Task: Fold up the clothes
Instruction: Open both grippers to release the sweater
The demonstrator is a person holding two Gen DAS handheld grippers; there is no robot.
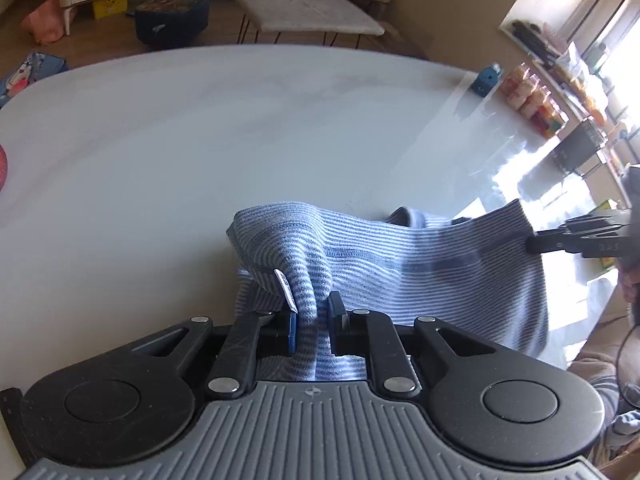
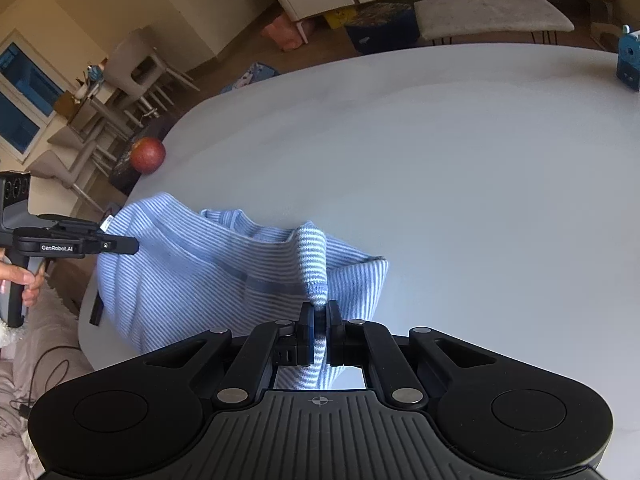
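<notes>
A blue-and-white striped knit garment (image 1: 400, 276) hangs bunched at the near edge of the white table (image 1: 200, 140), held up at two places. My left gripper (image 1: 312, 312) is shut on a thick fold of the garment beside its white label (image 1: 286, 286). My right gripper (image 2: 319, 312) is shut on a narrow twisted fold of the garment (image 2: 200, 272). In the left wrist view the right gripper (image 1: 536, 240) comes in from the right, clamped on the cloth's edge. In the right wrist view the left gripper (image 2: 128, 246) reaches in from the left, a hand (image 2: 24, 278) holding its handle.
A red apple (image 2: 148, 155) lies at the table's left edge. A small blue object (image 2: 628, 64) stands at the far right of the table (image 2: 440, 160). Shelves with jars (image 1: 532, 96) line the right side. A bench (image 1: 308, 12), cabinets and chairs stand beyond the table.
</notes>
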